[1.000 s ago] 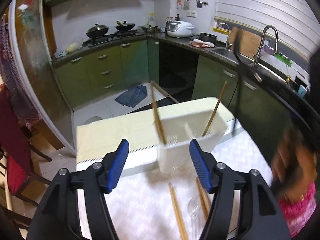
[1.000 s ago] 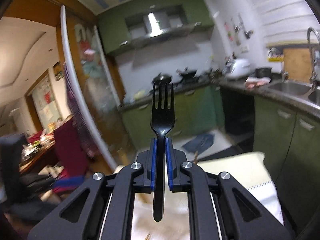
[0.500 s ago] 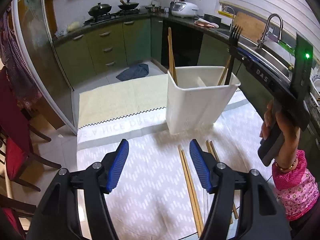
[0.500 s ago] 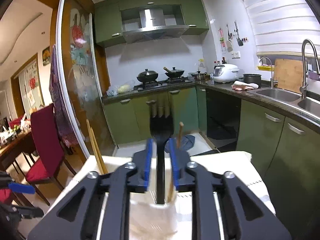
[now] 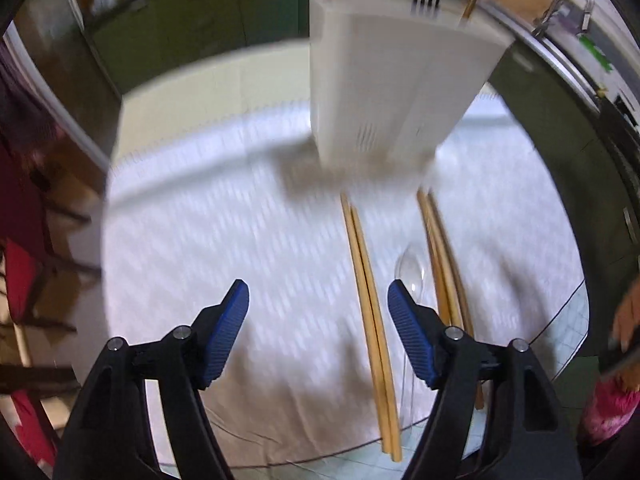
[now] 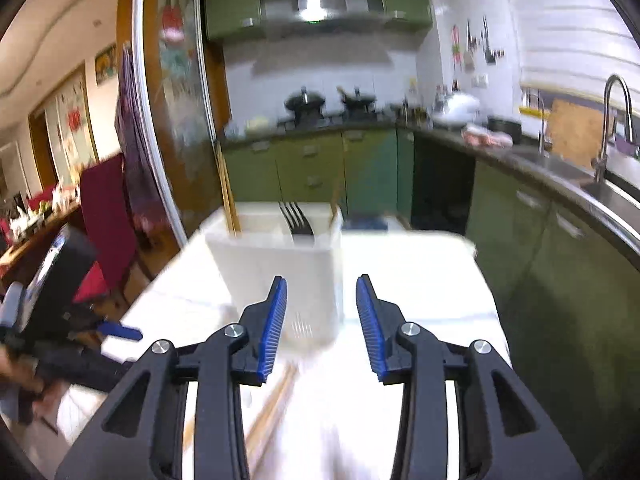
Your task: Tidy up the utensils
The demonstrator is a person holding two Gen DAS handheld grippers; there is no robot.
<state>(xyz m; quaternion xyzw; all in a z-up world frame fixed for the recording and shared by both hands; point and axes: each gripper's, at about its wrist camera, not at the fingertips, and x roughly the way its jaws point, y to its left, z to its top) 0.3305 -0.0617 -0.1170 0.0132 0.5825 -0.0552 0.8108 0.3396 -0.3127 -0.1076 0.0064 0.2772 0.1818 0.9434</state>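
A white utensil holder [image 5: 396, 80] stands on the white patterned tablecloth [image 5: 240, 248]; it also shows in the right wrist view [image 6: 280, 272]. A black fork [image 6: 296, 220] stands in it, tines up, with chopsticks [image 6: 228, 196] at its left side. My left gripper [image 5: 318, 332] is open and empty, low over a pair of wooden chopsticks [image 5: 370, 304] lying on the cloth. A clear plastic spoon [image 5: 412, 272] and a second chopstick pair [image 5: 444, 276] lie just right of them. My right gripper [image 6: 322, 324] is open and empty, just in front of the holder.
Green kitchen cabinets [image 6: 320, 168], a stove with pots [image 6: 332, 100] and a sink with tap [image 6: 612, 120] lie beyond the table. A red chair [image 6: 104, 208] stands to the left. The left gripper's body [image 6: 60, 320] shows at the right wrist view's left edge.
My right gripper has opened and let go of the black fork, which now stands in the holder, and has drawn back. My left gripper has dropped lower toward the chopsticks on the cloth.
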